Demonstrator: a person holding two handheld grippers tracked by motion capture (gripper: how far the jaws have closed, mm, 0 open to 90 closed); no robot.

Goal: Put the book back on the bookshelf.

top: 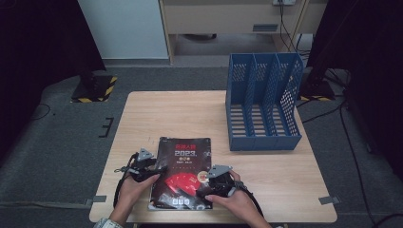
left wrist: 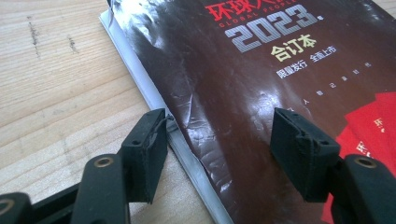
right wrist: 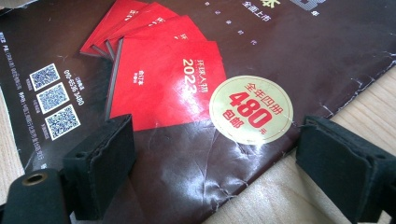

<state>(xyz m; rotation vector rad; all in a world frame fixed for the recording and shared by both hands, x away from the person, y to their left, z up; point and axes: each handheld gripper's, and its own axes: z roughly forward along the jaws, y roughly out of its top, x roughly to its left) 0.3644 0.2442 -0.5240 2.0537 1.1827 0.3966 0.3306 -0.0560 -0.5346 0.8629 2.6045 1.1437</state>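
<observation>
Both our grippers straddle the magazine (top: pixel 183 172) lying flat near the table's (top: pixel 266 180) front edge, long axis running away from us. Left gripper (left wrist: pixel 219 140) stands spread over its left edge, right gripper (right wrist: pixel 215 163) spread over its right edge, equally near, neither pinching. We read "2023", "GLOBAL PEOPLE", and a "480" sticker (right wrist: pixel 251 109).

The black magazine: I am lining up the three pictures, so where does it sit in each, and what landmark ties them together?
High view: the black magazine lies flat at the table's near edge, between the two grippers.
Left gripper view: its cover fills the right and centre, white page edges toward the left.
Right gripper view: it covers most of the frame, above the jaws.
Shared landmark: the red fan of booklets printed on the cover.
</observation>
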